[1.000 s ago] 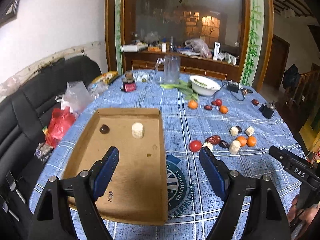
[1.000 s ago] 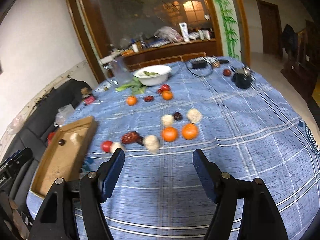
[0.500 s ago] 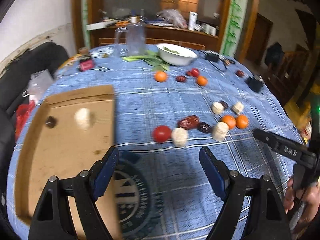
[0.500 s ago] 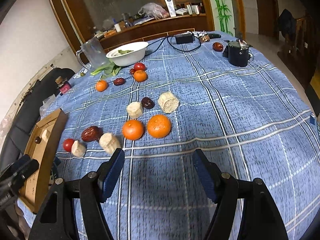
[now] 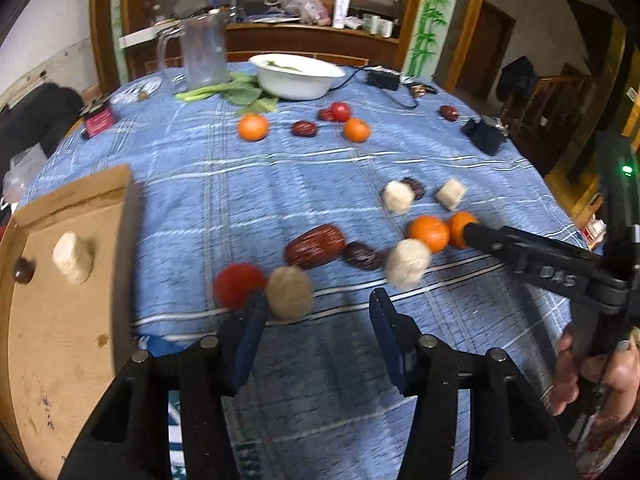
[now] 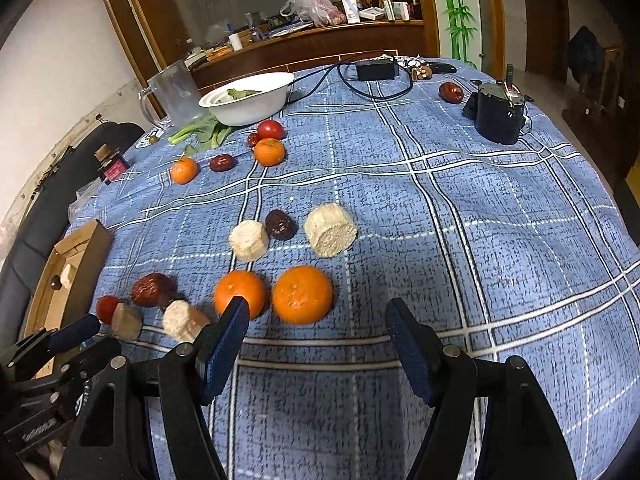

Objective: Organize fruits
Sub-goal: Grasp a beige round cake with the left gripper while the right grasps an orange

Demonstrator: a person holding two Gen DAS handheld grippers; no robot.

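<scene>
A cluster of fruit lies on the blue checked tablecloth. My left gripper (image 5: 319,298) hovers just short of a red tomato (image 5: 238,284) and a pale chunk (image 5: 289,292). Its jaws are closing with nothing between them. Beyond lie a large red date (image 5: 316,245), a dark date (image 5: 362,255) and another pale chunk (image 5: 408,262). My right gripper (image 6: 317,306) stands open, with a big orange (image 6: 302,295) just ahead of its fingertips and a second orange (image 6: 240,294) behind its left finger. The cardboard tray (image 5: 60,360) at left holds a pale chunk (image 5: 74,258) and a dark date (image 5: 23,271).
Farther back lie two more oranges (image 6: 269,152), a tomato (image 6: 271,130), dates, a white bowl (image 6: 248,100), greens, a clear jug (image 6: 174,92), a cable and a black device (image 6: 499,118). A black sofa flanks the table's left edge. A hand grips the right tool at the left view's right edge.
Both grippers came forward and down toward the fruit cluster. The left one swung right, away from the tray, and its jaws narrowed. The right jaws kept their width.
</scene>
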